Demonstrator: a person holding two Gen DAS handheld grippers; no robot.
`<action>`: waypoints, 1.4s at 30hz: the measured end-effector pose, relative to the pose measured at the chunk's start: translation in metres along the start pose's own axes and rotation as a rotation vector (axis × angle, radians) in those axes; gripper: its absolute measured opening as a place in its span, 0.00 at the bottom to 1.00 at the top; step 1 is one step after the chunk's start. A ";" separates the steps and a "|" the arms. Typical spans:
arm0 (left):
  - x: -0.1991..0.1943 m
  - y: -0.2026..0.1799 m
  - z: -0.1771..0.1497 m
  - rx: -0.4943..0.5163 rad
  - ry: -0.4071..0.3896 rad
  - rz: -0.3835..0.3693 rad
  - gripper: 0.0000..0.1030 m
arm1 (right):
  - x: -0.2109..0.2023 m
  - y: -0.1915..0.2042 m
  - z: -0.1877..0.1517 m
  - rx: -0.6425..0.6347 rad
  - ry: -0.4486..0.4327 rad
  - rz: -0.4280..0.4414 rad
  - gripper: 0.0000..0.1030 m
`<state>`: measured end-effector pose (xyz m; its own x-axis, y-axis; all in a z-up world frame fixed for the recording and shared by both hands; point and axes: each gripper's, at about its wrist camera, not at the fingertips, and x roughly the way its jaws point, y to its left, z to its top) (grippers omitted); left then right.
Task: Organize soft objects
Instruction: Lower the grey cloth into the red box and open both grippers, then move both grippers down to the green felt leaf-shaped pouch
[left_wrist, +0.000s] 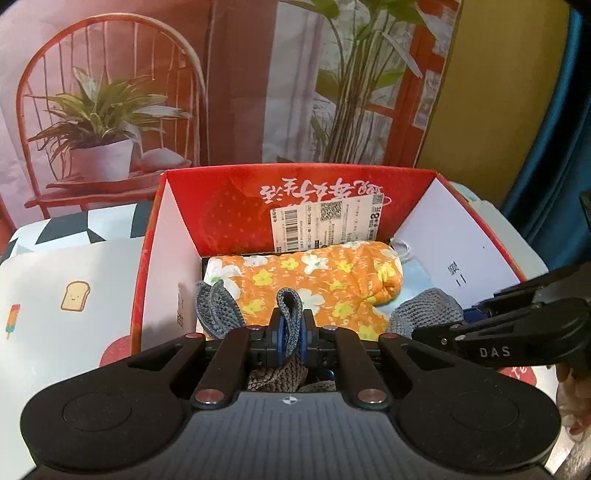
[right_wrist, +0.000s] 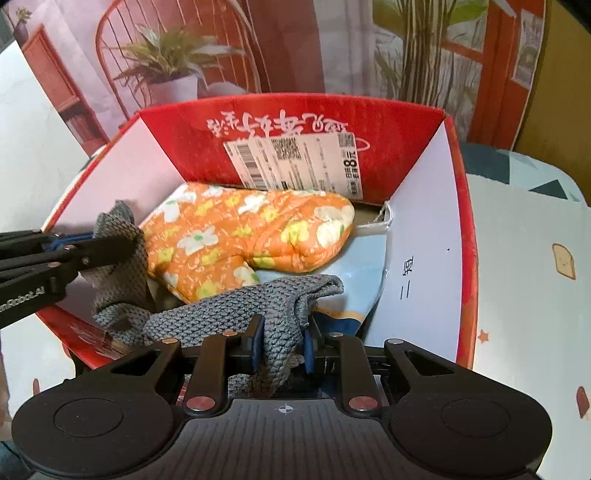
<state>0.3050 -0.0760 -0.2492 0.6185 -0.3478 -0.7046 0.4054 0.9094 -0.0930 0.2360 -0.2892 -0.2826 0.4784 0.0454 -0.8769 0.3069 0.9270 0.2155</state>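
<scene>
A grey knitted cloth (right_wrist: 236, 306) stretches between both grippers over the open red box (right_wrist: 458, 206). My left gripper (left_wrist: 290, 332) is shut on a fold of the grey knitted cloth (left_wrist: 290, 314), near the box's front left. My right gripper (right_wrist: 282, 341) is shut on the cloth's other end, at the front right. Inside the box lies an orange flowered oven mitt (left_wrist: 314, 284) (right_wrist: 243, 236) on a light blue cloth (right_wrist: 362, 266). The left gripper (right_wrist: 103, 247) appears from the side in the right wrist view; the right gripper (left_wrist: 458, 328) shows in the left wrist view.
The red box (left_wrist: 147, 258) has white inner side walls and a shipping label (right_wrist: 295, 162) on its far wall. It stands on a white cloth with toast prints (left_wrist: 66, 295) (right_wrist: 535, 277). A printed backdrop of a chair and plants (left_wrist: 103, 110) rises behind. A blue curtain (left_wrist: 554, 147) hangs at right.
</scene>
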 end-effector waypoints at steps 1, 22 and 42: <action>0.001 0.000 0.000 0.005 0.006 -0.004 0.09 | 0.002 0.001 0.001 -0.004 0.011 -0.004 0.19; -0.018 0.018 0.021 0.002 -0.033 -0.053 0.79 | -0.012 0.014 0.011 -0.116 -0.001 -0.080 0.54; -0.107 0.038 -0.102 -0.159 -0.106 0.150 1.00 | -0.118 0.005 -0.091 -0.023 -0.596 0.023 1.00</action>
<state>0.1858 0.0192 -0.2490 0.7343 -0.2206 -0.6420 0.1978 0.9742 -0.1085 0.1058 -0.2561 -0.2174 0.8660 -0.1451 -0.4785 0.2765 0.9364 0.2163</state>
